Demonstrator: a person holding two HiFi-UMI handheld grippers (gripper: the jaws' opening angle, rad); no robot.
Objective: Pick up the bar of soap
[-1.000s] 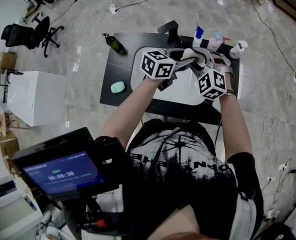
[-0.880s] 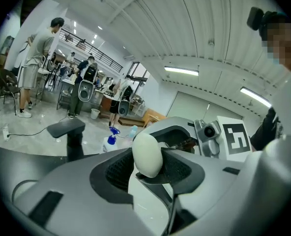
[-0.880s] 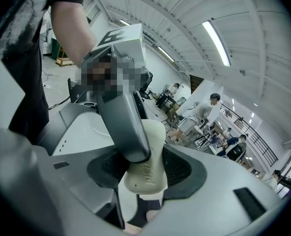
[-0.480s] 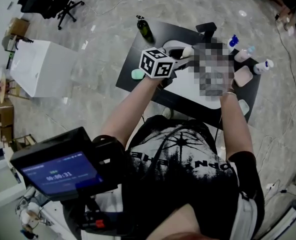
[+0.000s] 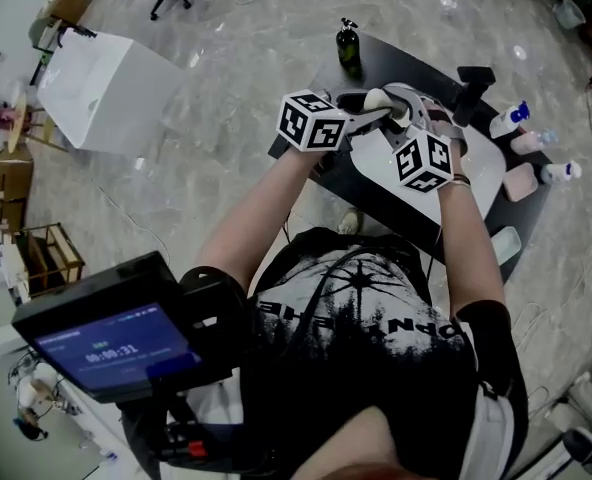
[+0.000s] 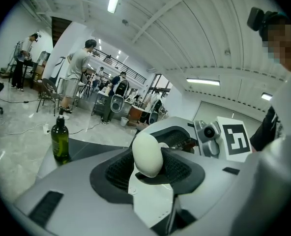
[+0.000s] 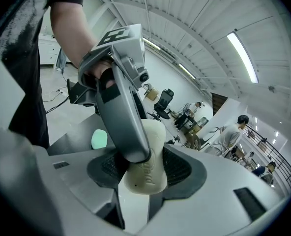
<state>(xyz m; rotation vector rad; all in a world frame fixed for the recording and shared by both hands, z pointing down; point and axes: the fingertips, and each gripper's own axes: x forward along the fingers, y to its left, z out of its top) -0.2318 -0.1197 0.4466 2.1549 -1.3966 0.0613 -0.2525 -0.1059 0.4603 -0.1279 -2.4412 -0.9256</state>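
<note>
1. Bar of soap (image 6: 147, 154): white, oval, with raised lettering on one face. It is held up in the air in front of the person, above the near edge of the dark table (image 5: 396, 60).
2. Left gripper (image 5: 371, 114): its jaws stand partly apart and are clamped on the soap, pads against both sides.
3. Right gripper (image 7: 145, 167): it comes in from the opposite side, and its jaws are set a little wider and pressed on the same bar.
4. On the table: a dark green bottle (image 5: 348, 46) stands at the far corner, spray bottles (image 5: 511, 120) stand along the right edge, and a mint-green soap (image 7: 99, 139) lies apart.
</note>
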